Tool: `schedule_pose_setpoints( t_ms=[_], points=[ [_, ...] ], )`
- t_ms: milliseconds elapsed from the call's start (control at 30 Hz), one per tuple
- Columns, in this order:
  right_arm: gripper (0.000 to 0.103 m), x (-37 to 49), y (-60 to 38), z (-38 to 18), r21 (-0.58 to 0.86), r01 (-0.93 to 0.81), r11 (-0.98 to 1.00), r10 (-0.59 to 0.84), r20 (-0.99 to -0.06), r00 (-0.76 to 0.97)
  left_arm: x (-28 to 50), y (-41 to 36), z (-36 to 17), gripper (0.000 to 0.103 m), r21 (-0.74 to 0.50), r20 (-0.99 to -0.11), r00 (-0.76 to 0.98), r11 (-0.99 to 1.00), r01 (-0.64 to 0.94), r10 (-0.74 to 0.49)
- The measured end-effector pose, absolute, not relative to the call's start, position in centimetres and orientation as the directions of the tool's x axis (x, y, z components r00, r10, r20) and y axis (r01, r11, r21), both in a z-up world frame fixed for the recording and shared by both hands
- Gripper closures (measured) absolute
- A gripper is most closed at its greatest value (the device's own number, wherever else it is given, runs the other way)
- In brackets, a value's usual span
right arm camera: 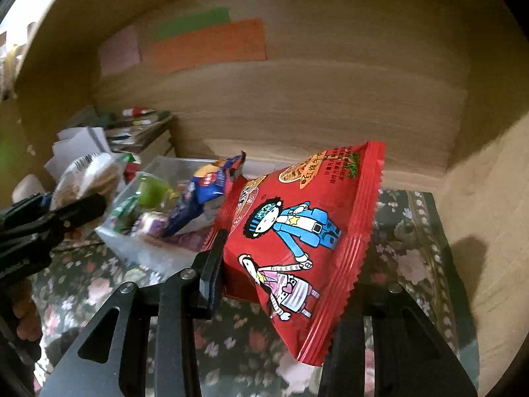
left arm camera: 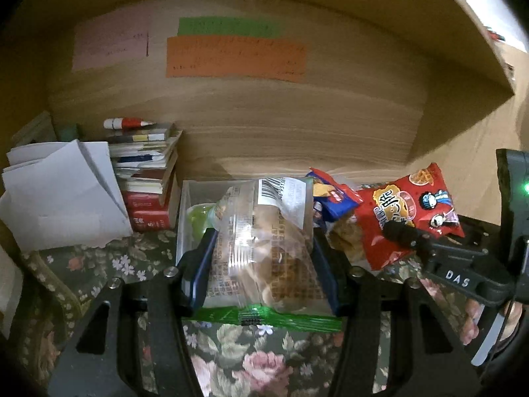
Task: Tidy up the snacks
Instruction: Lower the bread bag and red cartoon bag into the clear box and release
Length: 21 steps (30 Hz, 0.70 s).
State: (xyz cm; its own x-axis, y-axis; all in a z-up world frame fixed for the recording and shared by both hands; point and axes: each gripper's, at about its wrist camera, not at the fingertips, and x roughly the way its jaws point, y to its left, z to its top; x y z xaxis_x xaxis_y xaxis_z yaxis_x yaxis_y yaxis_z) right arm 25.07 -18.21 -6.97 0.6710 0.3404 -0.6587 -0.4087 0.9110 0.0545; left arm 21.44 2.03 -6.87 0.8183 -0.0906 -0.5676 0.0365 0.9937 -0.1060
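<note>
Clear bin on floral cloth holds green cup, blue snack bag sticking up w/ other packets. Left gripper is clamped on clear pastry bag, held over the bin. Right gripper is closed on red snack bag, just right of bin. Book stack & white papers crowd bin's left; wood wall w/ colored notes behind.

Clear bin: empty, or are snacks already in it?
Not empty. The clear bin holds a blue packet and green-wrapped snacks, seen from the right wrist.
</note>
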Motion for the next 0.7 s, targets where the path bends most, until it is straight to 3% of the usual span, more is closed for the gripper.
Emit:
schedule_pose_setpoints(
  t_ms=[500, 633, 700],
  points=[
    [0.068, 28.4, -14.7, -10.3, 0.017, -0.466, 0.885, 0.329, -0.73, 0.598, 26.4, 1.5, -9.4, 0.046, -0.072, -0.623, 0.779, 0.997, 0.039, -0.075],
    [0.063, 28.5, -15.2, -10.5, 0.027, -0.459, 0.888, 0.322, -0.749, 0.579, 26.5, 1.2, -9.4, 0.037, -0.075, -0.626, 0.776, 0.996, 0.04, -0.078],
    [0.053, 28.3, -15.4, -10.5, 0.021, -0.449, 0.893, 0.308, -0.756, 0.577, 26.2, 1.1, -9.2, 0.033, -0.076, -0.62, 0.781, 0.996, 0.04, -0.079]
  ],
)
